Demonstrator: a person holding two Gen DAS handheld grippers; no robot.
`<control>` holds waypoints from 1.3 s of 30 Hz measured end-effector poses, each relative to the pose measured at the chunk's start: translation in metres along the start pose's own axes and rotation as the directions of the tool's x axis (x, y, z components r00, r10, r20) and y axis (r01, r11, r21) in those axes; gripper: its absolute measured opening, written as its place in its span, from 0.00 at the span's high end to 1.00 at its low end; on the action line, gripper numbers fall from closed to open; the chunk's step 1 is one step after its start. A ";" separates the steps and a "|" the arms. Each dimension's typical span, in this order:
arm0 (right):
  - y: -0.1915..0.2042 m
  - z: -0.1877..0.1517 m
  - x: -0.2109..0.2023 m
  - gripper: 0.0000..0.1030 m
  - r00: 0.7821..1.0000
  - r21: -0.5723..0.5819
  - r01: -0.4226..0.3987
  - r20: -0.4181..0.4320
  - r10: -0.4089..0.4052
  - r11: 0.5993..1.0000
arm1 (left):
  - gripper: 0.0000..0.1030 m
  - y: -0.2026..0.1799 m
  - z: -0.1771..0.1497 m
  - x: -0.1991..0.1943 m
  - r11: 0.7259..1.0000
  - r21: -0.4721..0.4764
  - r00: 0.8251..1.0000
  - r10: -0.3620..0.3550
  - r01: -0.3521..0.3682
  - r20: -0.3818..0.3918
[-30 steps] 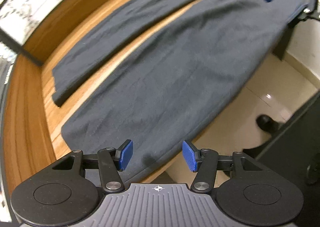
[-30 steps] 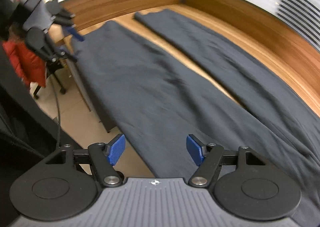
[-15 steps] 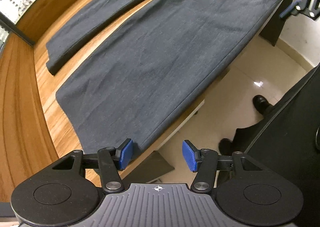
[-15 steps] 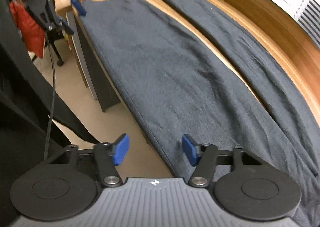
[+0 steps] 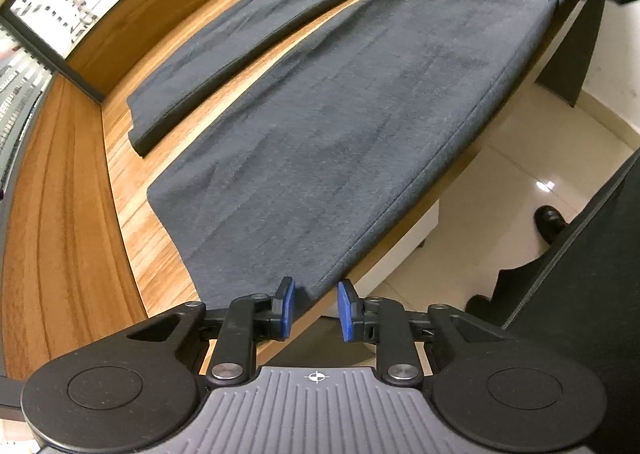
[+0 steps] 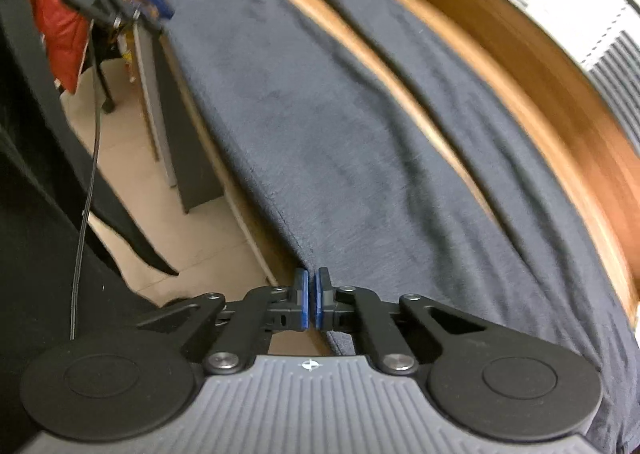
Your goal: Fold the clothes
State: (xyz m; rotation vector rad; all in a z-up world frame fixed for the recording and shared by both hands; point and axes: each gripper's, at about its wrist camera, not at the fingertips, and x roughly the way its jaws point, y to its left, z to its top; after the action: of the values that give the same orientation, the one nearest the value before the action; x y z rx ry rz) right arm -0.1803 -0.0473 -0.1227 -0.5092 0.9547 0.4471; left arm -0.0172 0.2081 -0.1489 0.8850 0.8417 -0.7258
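**A:** What lies on the table?

**B:** Dark grey trousers (image 5: 332,126), spread flat on a wooden table (image 5: 76,222), both legs stretched out with a strip of bare wood between them. The near leg runs along the table's front edge.

**A:** What has changed in the last second?

**B:** Both claws have closed in on that near leg. The right claw (image 6: 311,304), wide open a second ago, now has its blue pads almost together at the front seam, near the wide end of the trousers; cloth seems pinched between them, though the grip itself is hard to see. The left claw (image 5: 313,308) has narrowed to a partly open gap, and the hem corner sits just between its pads, not yet clamped.

**A:** And for the folding?

**B:** I judge the near leg is being taken at both ends, ready to lift over the far one.

**A:** Does one view add anything?

**B:** The left view shows the hem, the floor (image 5: 532,158) and a black shoe (image 5: 552,219). The right view shows a red garment (image 6: 60,34) beyond the table and the left claw from outside.
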 end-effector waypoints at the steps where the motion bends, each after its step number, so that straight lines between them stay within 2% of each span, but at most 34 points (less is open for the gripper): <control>1: -0.003 0.002 -0.005 0.97 1.000 0.010 0.009 0.009 -0.009 1.000 | 0.74 0.000 0.001 -0.001 1.000 0.001 1.000 -0.002 0.002 0.003; 4: -0.013 0.008 -0.018 0.97 0.999 0.036 0.031 0.030 -0.032 0.999 | 0.53 -0.007 0.007 -0.007 1.000 -0.007 0.999 0.014 -0.013 0.039; 7: -0.023 0.012 -0.025 0.97 0.998 0.046 0.044 0.031 -0.045 0.998 | 0.52 -0.015 0.017 -0.013 1.000 -0.018 0.997 0.020 -0.019 0.078; 11: -0.028 0.017 -0.024 0.97 0.998 0.038 0.057 0.021 -0.058 0.998 | 0.46 -0.040 0.046 -0.014 0.999 -0.032 0.987 0.004 0.001 0.163; 22: -0.024 0.022 -0.016 0.97 0.999 0.015 0.048 -0.004 -0.048 0.999 | 0.46 -0.088 0.094 -0.005 0.996 0.061 0.960 -0.075 0.060 0.270; 25: -0.025 0.023 -0.015 0.97 0.999 0.018 0.048 -0.004 -0.048 0.999 | 0.47 -0.096 0.103 -0.004 0.995 0.088 0.953 -0.070 0.046 0.295; 27: -0.026 0.022 -0.016 0.97 0.999 0.021 0.050 -0.002 -0.050 0.999 | 0.52 -0.099 0.106 -0.002 0.995 0.092 0.952 -0.053 0.026 0.301; 29: -0.027 0.022 -0.015 0.97 0.999 0.022 0.050 0.001 -0.050 0.999 | 0.71 -0.101 0.107 0.000 0.996 0.088 0.953 -0.034 0.007 0.303; 31: -0.027 0.021 -0.016 0.97 0.999 0.023 0.054 0.004 -0.054 0.998 | 0.79 -0.099 0.103 0.000 0.997 0.070 0.954 -0.014 -0.008 0.299; 35: -0.028 0.019 -0.017 0.97 0.998 0.027 0.057 0.011 -0.057 0.998 | 0.81 -0.090 0.089 -0.001 0.997 0.006 0.960 0.070 -0.075 0.272; 39: -0.027 0.018 -0.019 0.97 0.998 0.029 0.063 0.015 -0.063 0.998 | 0.81 -0.072 0.065 -0.001 0.986 -0.076 0.968 0.161 -0.149 0.192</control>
State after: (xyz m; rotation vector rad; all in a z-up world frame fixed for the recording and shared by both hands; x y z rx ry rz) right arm -0.1626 -0.0611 -0.0922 -0.5082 0.9259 0.3801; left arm -0.0560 0.1191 -0.1499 0.8001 0.6072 -0.6359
